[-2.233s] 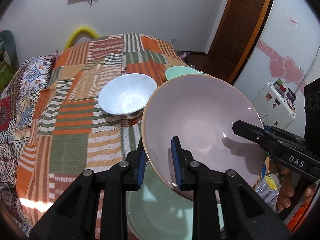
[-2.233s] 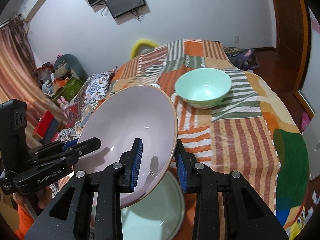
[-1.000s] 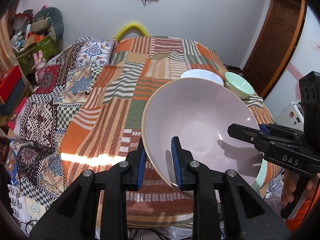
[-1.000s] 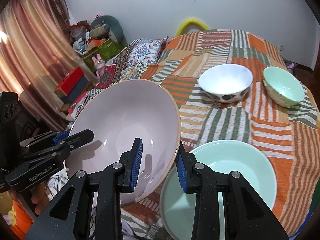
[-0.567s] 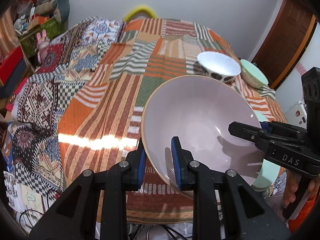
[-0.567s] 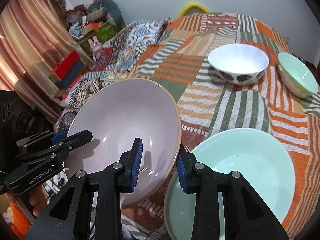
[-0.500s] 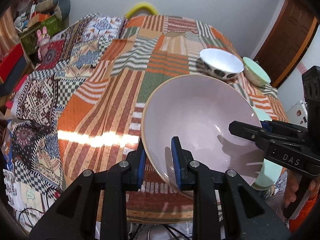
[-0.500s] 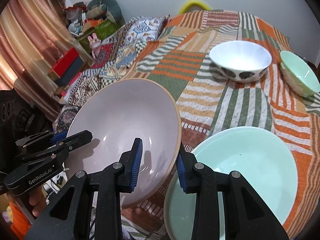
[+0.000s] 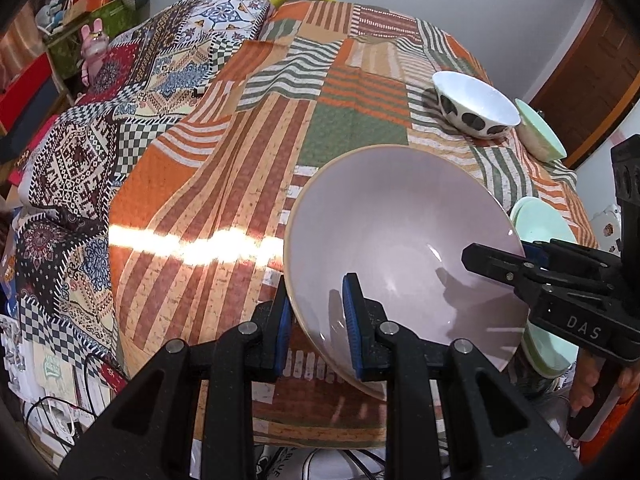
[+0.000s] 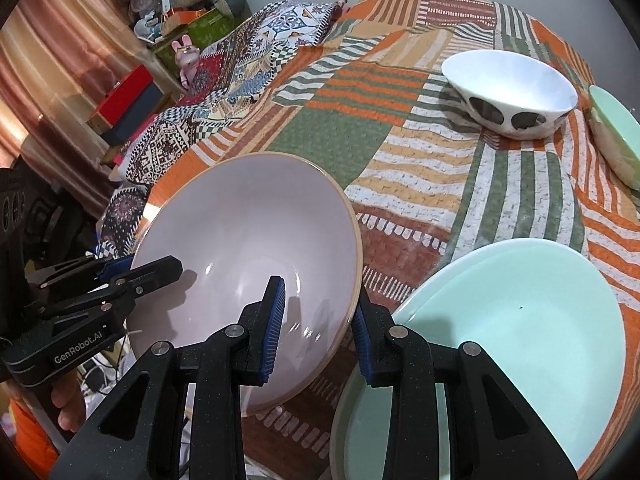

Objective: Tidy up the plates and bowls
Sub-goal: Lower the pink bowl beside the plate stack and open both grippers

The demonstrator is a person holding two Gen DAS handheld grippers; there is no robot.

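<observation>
A large pale pink bowl (image 9: 400, 232) with a tan rim hangs tilted over the near edge of the patchwork-covered table (image 9: 224, 168). My left gripper (image 9: 318, 320) is shut on its near rim. My right gripper (image 10: 318, 326) is shut on the opposite rim of the same bowl (image 10: 248, 236). Each gripper shows in the other's view, the right one (image 9: 520, 264) and the left one (image 10: 120, 276). Mint green plates (image 10: 520, 320) sit stacked at the table's near right. A white bowl with dark spots (image 10: 512, 92) and a small mint bowl (image 10: 616, 132) stand farther back.
Patterned cushions or blankets (image 9: 80, 152) lie to the left of the table. Boxes and soft toys (image 10: 172, 40) are piled by the curtain at the far left. A wooden door (image 9: 592, 92) is at the right. A sunlit stripe (image 9: 180, 244) crosses the cloth.
Both grippers have carried the pink bowl leftward off the mint plates and lower toward the table. The white and mint bowls now sit farther to the right in both views.
</observation>
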